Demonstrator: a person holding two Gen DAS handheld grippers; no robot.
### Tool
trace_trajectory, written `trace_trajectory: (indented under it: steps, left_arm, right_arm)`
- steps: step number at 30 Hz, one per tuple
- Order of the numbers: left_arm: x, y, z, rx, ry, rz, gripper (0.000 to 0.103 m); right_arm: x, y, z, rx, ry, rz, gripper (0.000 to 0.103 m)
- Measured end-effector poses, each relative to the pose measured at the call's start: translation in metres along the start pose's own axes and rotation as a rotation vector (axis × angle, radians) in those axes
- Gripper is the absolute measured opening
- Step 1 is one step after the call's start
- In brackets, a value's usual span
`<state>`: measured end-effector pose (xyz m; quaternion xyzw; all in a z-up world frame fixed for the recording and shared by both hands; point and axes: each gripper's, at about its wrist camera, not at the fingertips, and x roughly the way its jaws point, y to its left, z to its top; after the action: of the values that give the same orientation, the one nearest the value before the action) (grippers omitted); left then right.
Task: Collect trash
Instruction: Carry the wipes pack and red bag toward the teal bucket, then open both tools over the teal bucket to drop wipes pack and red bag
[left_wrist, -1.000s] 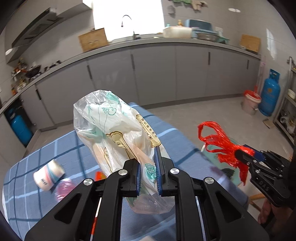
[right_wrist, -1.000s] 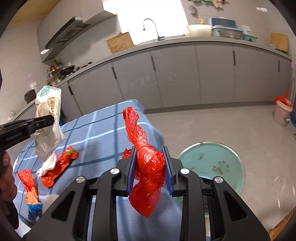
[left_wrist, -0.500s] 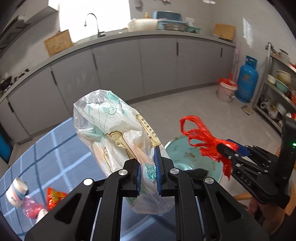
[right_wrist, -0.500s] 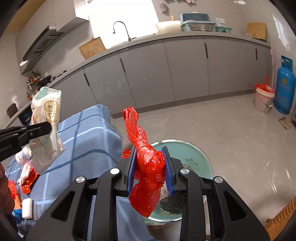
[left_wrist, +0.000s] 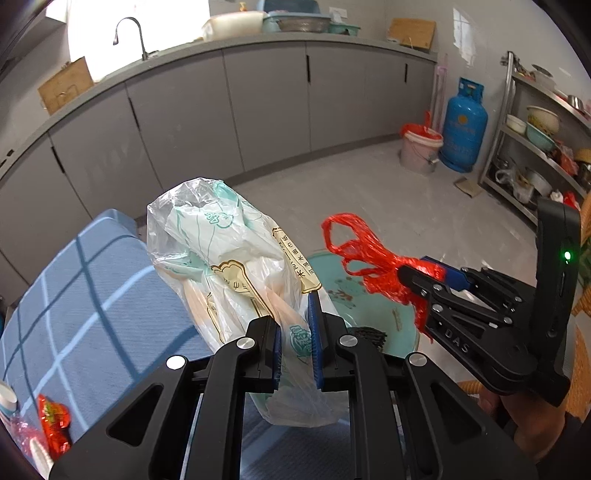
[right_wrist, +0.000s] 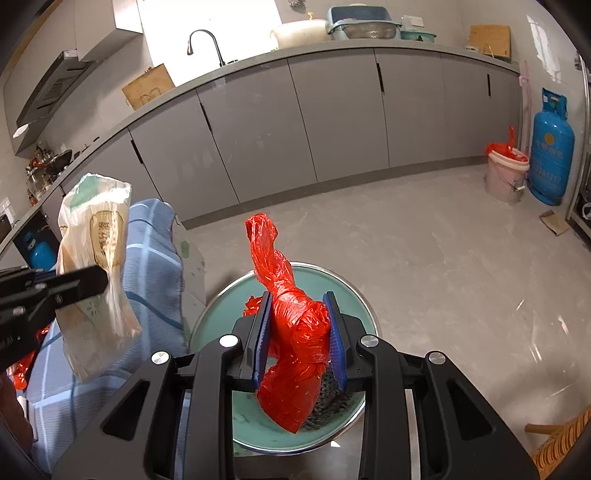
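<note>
Both hands have swung away from the blue checked desk (left_wrist: 92, 302) toward the floor beside it, so the teal basin (right_wrist: 347, 291) that sat off to one side a second ago now lies almost directly under the right tongs (right_wrist: 299, 332). The grips look the same as before.

Seen from the left wrist, the left tongs (left_wrist: 295, 350) are nearly closed, pinching the lower part of a clear plastic bag (left_wrist: 229, 266) printed in green and gold. The bag stands up above the jaws and sags below them, over the desk's edge and close to the basin's near rim (left_wrist: 321, 258).

The right tongs are clamped partway on a bunched red plastic bag (right_wrist: 291, 332), whose bulk keeps the jaws apart. Its twisted top rises above the pads and its tail hangs down over the basin.

The basin sits on the floor just beside the desk and already holds dark scraps, so it appears to serve as the trash collector. Holding each bag by its middle, clear of the desk, keeps it from snagging on the cloth and should let it fall straight in when released.

More wrappers (left_wrist: 53, 428) lie on the desk's far left, not yet collected.
</note>
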<state>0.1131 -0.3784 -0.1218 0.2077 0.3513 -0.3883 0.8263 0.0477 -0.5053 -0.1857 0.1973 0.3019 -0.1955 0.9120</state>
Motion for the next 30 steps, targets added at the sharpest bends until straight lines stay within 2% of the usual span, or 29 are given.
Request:
trace_trajectory:
  steps: [4,5,6,7,8,19,21,24,26,30]
  left_arm:
    - [0.012,-0.008,-0.001,0.017,0.013,-0.021,0.019]
    - [0.014,-0.007,0.0,0.019,0.015,-0.021,0.034]
    - [0.016,-0.008,0.001,0.017,0.015,-0.016,0.044]
    - [0.016,-0.006,0.0,0.008,0.008,0.012,0.064]
    - [0.016,-0.005,0.0,0.002,0.001,0.028,0.069]
    - [0.001,0.011,0.001,-0.02,-0.029,0.03,0.069]
    - [-0.006,0.02,-0.001,-0.025,-0.042,0.06,0.069]
    - [-0.026,0.043,-0.003,-0.036,-0.077,0.144,0.069]
    - [-0.035,0.056,-0.001,-0.055,-0.089,0.169,0.075]
    - [-0.045,0.079,0.001,-0.097,-0.082,0.222,0.075]
  right_arm:
    - [0.01,-0.005,-0.002,0.01,0.005,0.01,0.034]
    - [0.012,-0.007,-0.002,0.013,-0.001,0.004,0.04]
    - [0.015,-0.01,-0.003,0.024,-0.006,-0.008,0.051]
    - [0.017,-0.014,-0.003,0.031,-0.003,-0.01,0.054]
    - [0.019,-0.016,-0.003,0.036,-0.002,-0.014,0.054]
    - [0.007,-0.02,-0.01,0.055,-0.021,-0.05,0.071]
    - [0.003,-0.021,-0.01,0.057,-0.024,-0.054,0.071]
    - [0.0,-0.022,-0.011,0.062,-0.032,-0.058,0.071]
    - [-0.001,-0.021,-0.012,0.066,-0.033,-0.054,0.071]
    - [0.001,-0.017,-0.014,0.065,-0.028,-0.045,0.071]
